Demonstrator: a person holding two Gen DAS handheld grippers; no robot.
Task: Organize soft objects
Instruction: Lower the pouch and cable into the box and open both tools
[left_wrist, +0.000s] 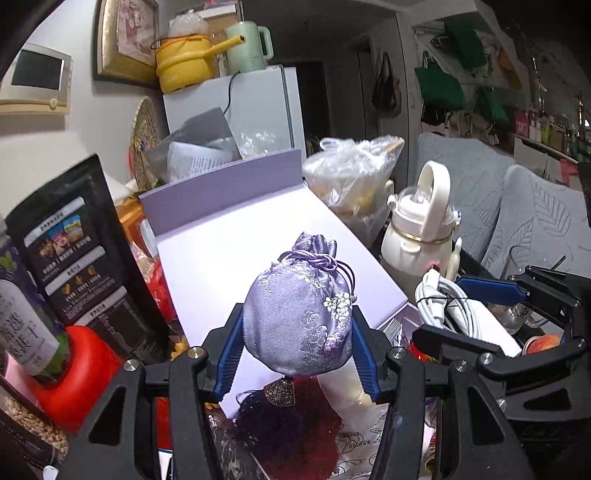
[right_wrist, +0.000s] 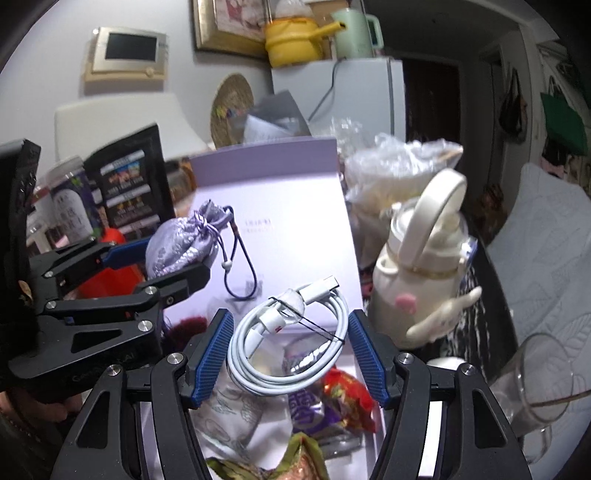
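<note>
the left gripper (left_wrist: 297, 343) is pinching the lilac brocade drawstring pouch (left_wrist: 299, 314) by its belly, its tassel (left_wrist: 280, 410) dangling free; the right gripper (right_wrist: 291, 354) is clasping the coiled white charging cable (right_wrist: 288, 339) across its loop, keeping it bundled; both are hanging over the open lavender box (left_wrist: 229, 236), likely their destination.

Lavender box lid (left_wrist: 229, 236) lies bare between black pouch (left_wrist: 66, 251) and kettle (left_wrist: 421, 236).
</note>
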